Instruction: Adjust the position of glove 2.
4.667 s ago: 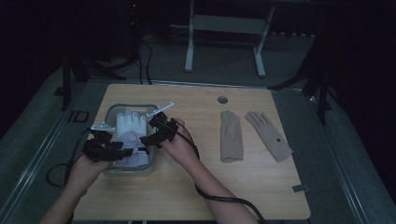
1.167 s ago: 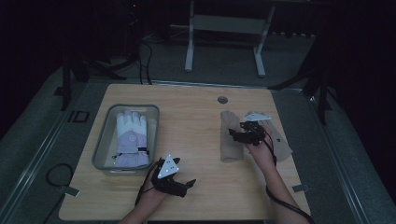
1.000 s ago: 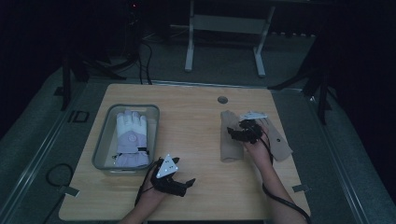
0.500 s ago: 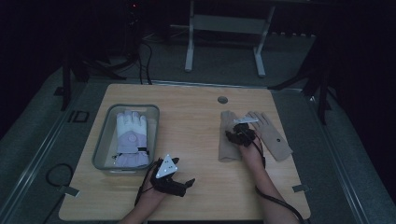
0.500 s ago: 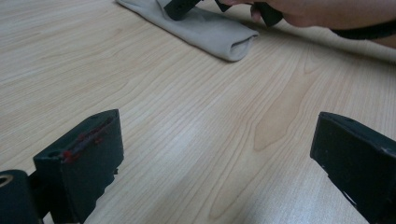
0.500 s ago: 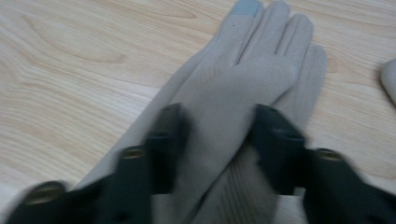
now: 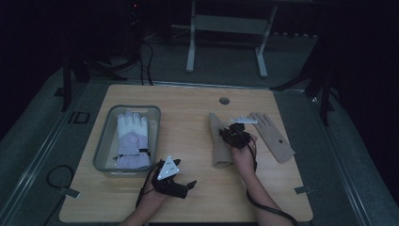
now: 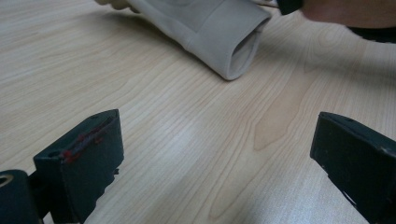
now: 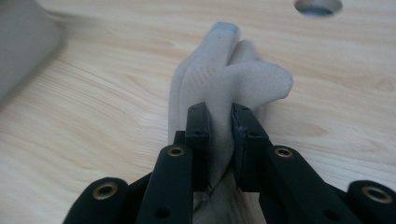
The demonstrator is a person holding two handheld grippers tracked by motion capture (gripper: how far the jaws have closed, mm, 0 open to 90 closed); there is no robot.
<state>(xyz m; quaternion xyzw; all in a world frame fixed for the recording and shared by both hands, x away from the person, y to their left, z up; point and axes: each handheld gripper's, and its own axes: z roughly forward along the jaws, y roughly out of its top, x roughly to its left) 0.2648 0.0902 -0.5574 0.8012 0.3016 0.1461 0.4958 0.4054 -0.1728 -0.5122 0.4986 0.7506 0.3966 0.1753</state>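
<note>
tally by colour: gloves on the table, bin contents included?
Beige gloves: 2, one pinched by the right tool, one flat on the table
White-and-lilac gloves: 1 showing, in the grey bin; cannot tell if another lies under it
Total: 3 gloves

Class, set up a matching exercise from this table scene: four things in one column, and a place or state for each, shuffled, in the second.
Things:
1. white and lilac glove
2. folded tan glove
3. flat tan glove
4. left gripper

Places or states:
A. pinched by the right gripper
B. open above bare wood
C. inside the grey bin
D. lying spread out nearest the table's right edge

Pairs: 1-C, 2-A, 3-D, 4-B
</note>
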